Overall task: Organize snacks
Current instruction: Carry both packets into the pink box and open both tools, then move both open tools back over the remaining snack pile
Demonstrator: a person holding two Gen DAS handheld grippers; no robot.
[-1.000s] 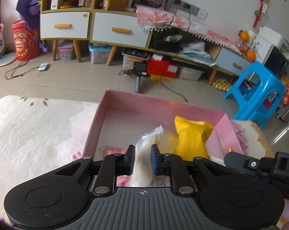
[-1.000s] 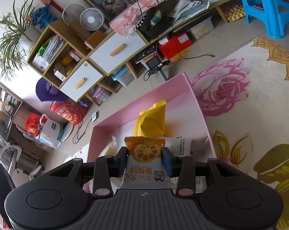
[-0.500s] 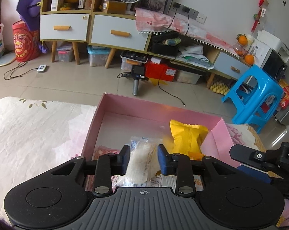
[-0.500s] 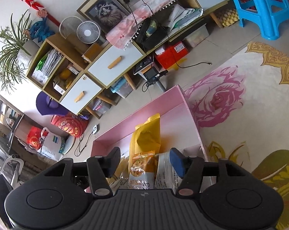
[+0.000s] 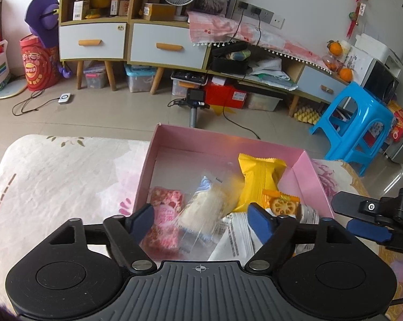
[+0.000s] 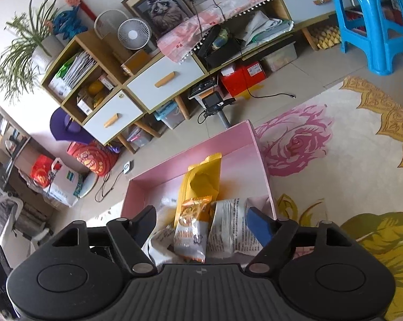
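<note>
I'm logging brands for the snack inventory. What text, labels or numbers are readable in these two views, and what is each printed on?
Nothing reads clearly enough to quote.
Cracker packet: large printed characters, too blurred to read.
White packet: dense small print, too small.
Red bucket: round emblem with lettering, illegible.
Red box: white label, too small.
Pink box: no print visible.

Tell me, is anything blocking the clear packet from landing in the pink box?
Nothing visible. The clear packet is already inside the pink box, loose between the left gripper's fingers, which have just been opening. It lies beside a pink snack.
</note>
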